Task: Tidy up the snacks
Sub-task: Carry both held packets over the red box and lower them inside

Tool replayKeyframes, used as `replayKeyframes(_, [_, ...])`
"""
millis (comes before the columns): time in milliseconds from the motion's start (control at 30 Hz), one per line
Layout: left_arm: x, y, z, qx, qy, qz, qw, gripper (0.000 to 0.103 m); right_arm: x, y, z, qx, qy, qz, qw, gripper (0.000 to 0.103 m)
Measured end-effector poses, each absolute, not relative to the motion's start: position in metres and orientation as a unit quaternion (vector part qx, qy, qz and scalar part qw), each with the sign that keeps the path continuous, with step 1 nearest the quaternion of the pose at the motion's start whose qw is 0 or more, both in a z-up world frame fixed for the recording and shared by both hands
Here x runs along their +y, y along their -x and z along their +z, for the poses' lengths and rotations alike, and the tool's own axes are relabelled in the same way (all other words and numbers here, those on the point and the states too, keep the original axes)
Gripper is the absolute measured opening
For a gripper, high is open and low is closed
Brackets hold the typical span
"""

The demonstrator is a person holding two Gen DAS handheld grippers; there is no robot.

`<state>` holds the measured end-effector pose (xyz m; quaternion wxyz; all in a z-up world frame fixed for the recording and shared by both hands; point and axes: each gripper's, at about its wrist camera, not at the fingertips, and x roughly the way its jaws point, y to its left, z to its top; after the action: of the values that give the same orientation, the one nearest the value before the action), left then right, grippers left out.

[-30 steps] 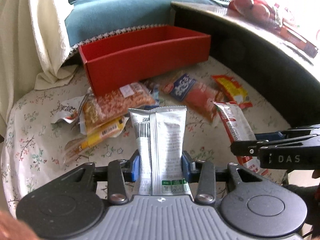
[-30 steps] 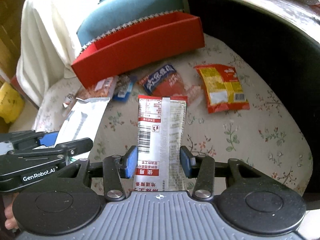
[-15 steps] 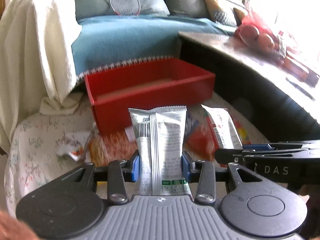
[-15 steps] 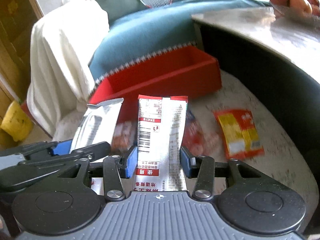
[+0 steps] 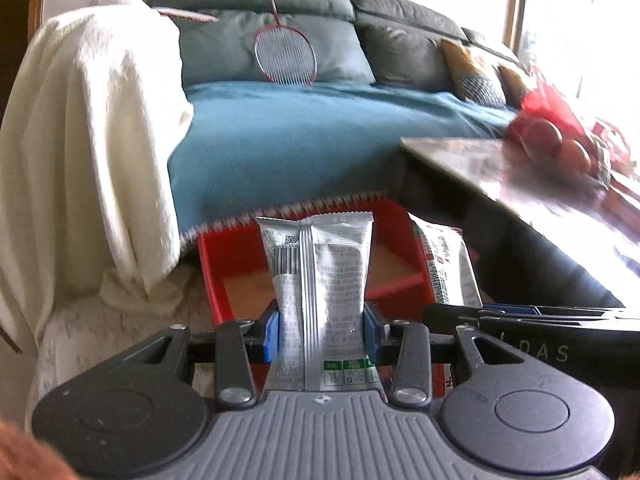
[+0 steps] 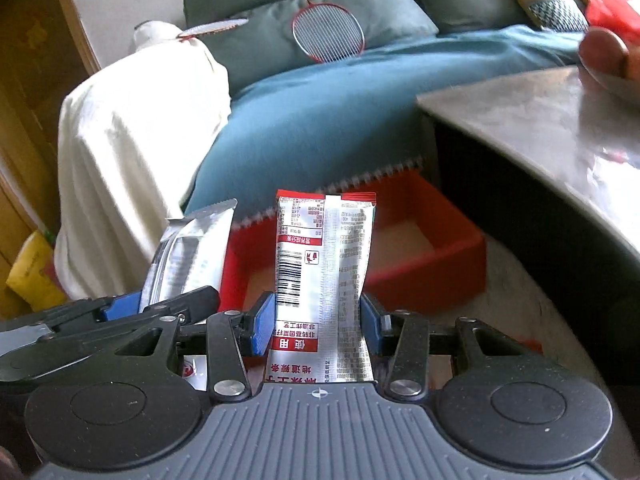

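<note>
My left gripper (image 5: 320,330) clamps a silver packet (image 5: 320,280), my right gripper (image 6: 318,322) a red-topped packet (image 6: 324,280); the red box (image 6: 424,264) ahead looks empty, though blurred.

Glossy foil snack packet (image 5: 320,280), matt red box (image 6: 432,268), perhaps cardboard, and a polished tabletop (image 6: 540,128).

The red box (image 5: 400,280) stands open-topped just ahead, its tan floor bare, so the way down into it from above is free. The sofa's blue cover (image 5: 300,148) overhangs the box's far wall, and a cream blanket (image 5: 92,152) hangs at far left. On the right the dark side of the bench (image 6: 540,216) rises close beside the box, and the other gripper (image 5: 520,320) with its packet (image 5: 448,268) fills the near right.
</note>
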<state>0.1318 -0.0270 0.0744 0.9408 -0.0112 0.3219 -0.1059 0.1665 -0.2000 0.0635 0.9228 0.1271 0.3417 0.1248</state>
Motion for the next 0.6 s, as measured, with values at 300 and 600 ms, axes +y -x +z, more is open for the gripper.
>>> replayKeyframes(300, [-0.030, -0.193, 0.070, 0.307, -0.005, -0.076, 0.949, 0.033, -0.187, -0.228, 0.060, 0.343, -0.079, 0.119, 0.928, 0.053])
replayKeyframes(600, [-0.030, -0.235, 0.047, 0.328, -0.012, -0.055, 0.943, 0.033, -0.175, -0.266, 0.037, 0.364, -0.067, 0.113, 0.922, 0.053])
